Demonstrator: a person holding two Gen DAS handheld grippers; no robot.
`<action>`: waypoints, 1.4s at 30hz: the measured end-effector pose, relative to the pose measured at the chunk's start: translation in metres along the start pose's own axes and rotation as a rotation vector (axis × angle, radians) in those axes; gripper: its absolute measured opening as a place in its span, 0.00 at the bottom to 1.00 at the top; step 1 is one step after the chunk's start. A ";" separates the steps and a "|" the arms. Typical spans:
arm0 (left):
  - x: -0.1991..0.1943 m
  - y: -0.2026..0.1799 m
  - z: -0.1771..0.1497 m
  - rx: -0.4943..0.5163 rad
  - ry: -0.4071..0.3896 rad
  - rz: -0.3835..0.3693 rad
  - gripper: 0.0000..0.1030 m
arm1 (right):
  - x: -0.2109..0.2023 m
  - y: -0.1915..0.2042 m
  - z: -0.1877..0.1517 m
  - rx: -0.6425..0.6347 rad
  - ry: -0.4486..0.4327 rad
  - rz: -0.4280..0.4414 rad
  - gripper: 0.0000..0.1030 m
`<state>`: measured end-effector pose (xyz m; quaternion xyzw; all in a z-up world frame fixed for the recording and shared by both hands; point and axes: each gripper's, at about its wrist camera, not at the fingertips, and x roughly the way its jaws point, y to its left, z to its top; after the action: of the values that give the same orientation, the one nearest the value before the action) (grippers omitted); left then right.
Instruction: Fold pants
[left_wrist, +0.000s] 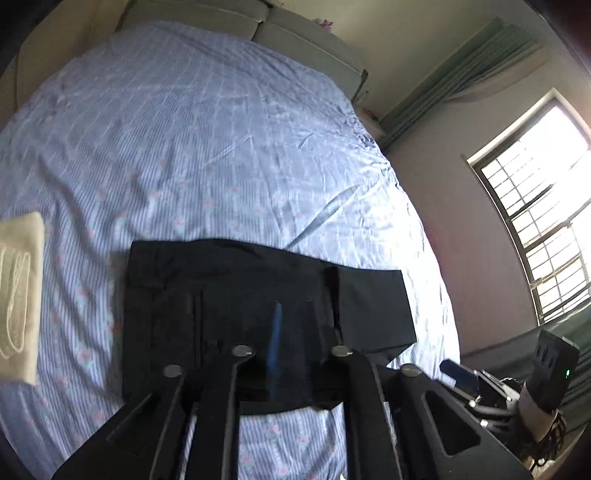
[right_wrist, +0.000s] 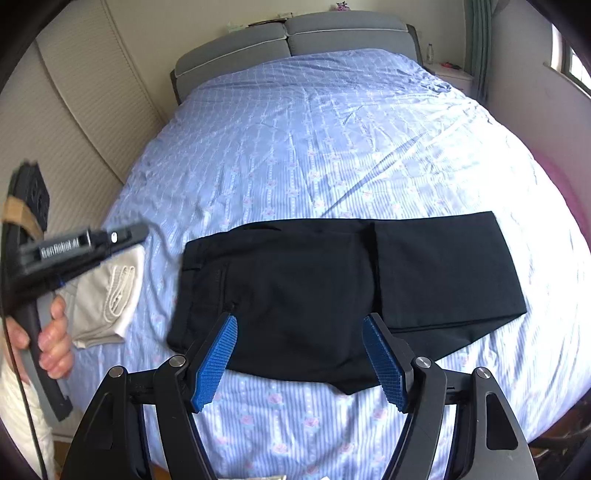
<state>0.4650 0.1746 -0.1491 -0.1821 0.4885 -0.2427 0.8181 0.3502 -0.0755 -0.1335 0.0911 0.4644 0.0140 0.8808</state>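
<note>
the black pants (right_wrist: 332, 291) lie flat on the bed (right_wrist: 314, 147), near its foot edge and well apart from the headboard (right_wrist: 288, 40). they are already folded at least once: the waistband end lies toward the cream folded cloth (right_wrist: 107, 302), and a second layer of leg fabric projects past the top layer on the side away from that cloth. a step in the fabric marks where the top layer ends.

right gripper (right_wrist: 300, 354): released, jaws spread wide, blue pads (right_wrist: 216, 363) bare and holding nothing. it hovers over the near edge of the pants, apparently not touching the fabric.

left gripper (left_wrist: 275, 347): its own view shows the fingers drawn close together, with only a thin blue strip visible between them, directly over the pants. the dark fingers merge with the dark fabric, so it is not possible to tell whether cloth is pinched. in the right wrist view this gripper is a blurred shape held in a hand (right_wrist: 51, 343) beside the cream cloth.

step in hand, as a judgement: an intermediate fold is complete and the grippers are positioning for the next one.

next move, as a judgement: grasp both corners of the projecting leg end, lift, and carry it over toward the waistband. both layers should be caught together, or the lower layer may slide and skew the fold.
</note>
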 end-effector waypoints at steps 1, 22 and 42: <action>0.001 0.007 -0.005 -0.007 0.008 0.013 0.30 | 0.002 0.002 0.001 -0.009 0.002 0.004 0.70; 0.020 0.180 -0.126 -0.406 0.059 -0.085 0.68 | 0.102 0.121 -0.029 -0.302 0.260 -0.004 0.70; 0.104 0.253 -0.134 -0.576 0.090 -0.463 0.32 | 0.141 0.141 -0.043 -0.361 0.379 -0.035 0.70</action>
<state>0.4433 0.3130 -0.4200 -0.4997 0.5184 -0.2814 0.6344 0.4034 0.0854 -0.2481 -0.0797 0.6127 0.0985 0.7801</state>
